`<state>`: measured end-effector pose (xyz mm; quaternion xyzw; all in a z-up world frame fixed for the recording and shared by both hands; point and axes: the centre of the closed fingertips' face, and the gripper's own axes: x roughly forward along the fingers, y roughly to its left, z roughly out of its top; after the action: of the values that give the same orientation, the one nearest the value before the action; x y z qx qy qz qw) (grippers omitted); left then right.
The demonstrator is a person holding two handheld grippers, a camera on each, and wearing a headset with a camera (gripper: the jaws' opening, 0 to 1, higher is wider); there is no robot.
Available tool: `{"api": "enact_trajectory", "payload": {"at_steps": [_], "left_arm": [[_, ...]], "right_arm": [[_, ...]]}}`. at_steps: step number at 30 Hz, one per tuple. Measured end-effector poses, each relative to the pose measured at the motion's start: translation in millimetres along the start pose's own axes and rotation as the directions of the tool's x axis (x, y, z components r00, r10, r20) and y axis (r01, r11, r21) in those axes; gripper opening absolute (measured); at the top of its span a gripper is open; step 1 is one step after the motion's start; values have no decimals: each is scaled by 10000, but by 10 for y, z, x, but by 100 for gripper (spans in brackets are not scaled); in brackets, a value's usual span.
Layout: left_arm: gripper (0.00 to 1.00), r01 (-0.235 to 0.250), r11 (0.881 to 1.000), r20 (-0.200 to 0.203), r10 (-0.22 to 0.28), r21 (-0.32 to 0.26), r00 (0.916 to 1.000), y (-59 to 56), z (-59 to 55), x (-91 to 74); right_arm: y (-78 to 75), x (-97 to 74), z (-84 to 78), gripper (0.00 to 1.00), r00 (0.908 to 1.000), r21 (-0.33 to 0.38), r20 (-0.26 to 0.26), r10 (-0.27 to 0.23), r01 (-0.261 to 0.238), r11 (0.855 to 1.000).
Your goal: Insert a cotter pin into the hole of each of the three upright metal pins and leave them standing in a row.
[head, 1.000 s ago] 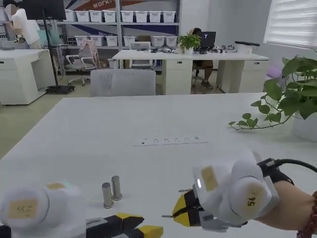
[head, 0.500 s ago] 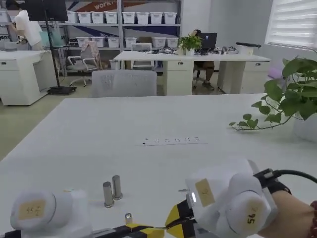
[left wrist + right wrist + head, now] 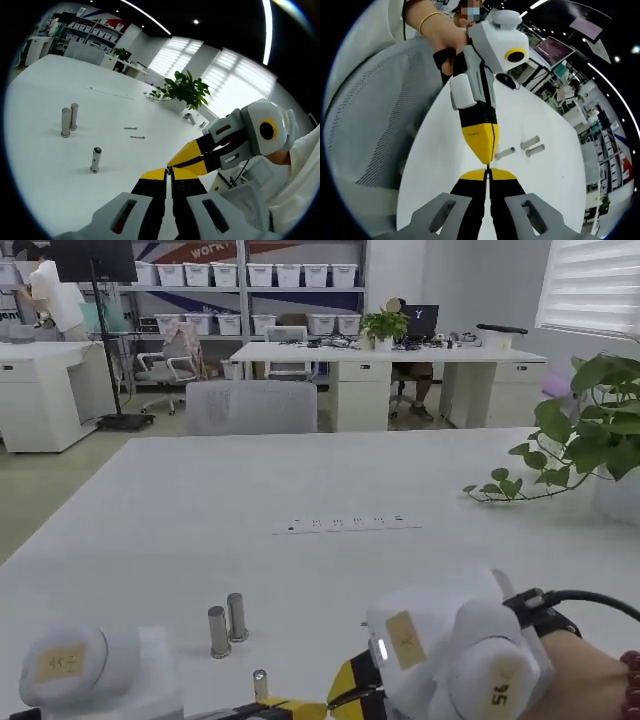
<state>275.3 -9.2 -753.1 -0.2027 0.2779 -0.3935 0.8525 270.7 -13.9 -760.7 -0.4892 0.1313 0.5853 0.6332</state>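
Metal pins (image 3: 65, 122) stand upright, long axes vertical, on the table (image 3: 40, 85).

three metal pins (image 3: 65, 122) (image 3: 74, 116) (image 3: 95, 160), two loose cotter pins (image 3: 130, 128) (image 3: 137, 137).

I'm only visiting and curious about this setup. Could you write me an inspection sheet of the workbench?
Surface: white table, no spills seen.
Job's things: pair of metal pins upright side by side; third metal pin upright, apart; two cotter pins lying loose.
Clutter: nothing seen.
Grippers: left gripper and right gripper shut, tips meeting.
Cables: black cable behind the right gripper.
Surroundings: power strip, potted plant, office beyond.
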Motion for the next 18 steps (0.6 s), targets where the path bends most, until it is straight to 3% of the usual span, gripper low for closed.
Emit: {"api": "enact_trajectory", "payload": {"at_steps": [4,7,11,18], "left_arm": [[0,151,9987,-28,-153,-491,9999,20,-22,11],[0,174,9984,-112,-180,-532,9998,18,-37,20],[0,145,9996,-289,-152,-249,9995,27,-47,11],[0,208,9997,21,-208,114,9998,27,26,-39]], "right_arm": [[12,10,-12,2,10000,10,-36,38,-38,10000],[26,24,-22,2,10000,55,-48,87,-87,9999],[34,45,-18,3,9999,219,28,124,-124,9997],[-25,27,45,3,9998,403,217,14,-23,9992]]}}
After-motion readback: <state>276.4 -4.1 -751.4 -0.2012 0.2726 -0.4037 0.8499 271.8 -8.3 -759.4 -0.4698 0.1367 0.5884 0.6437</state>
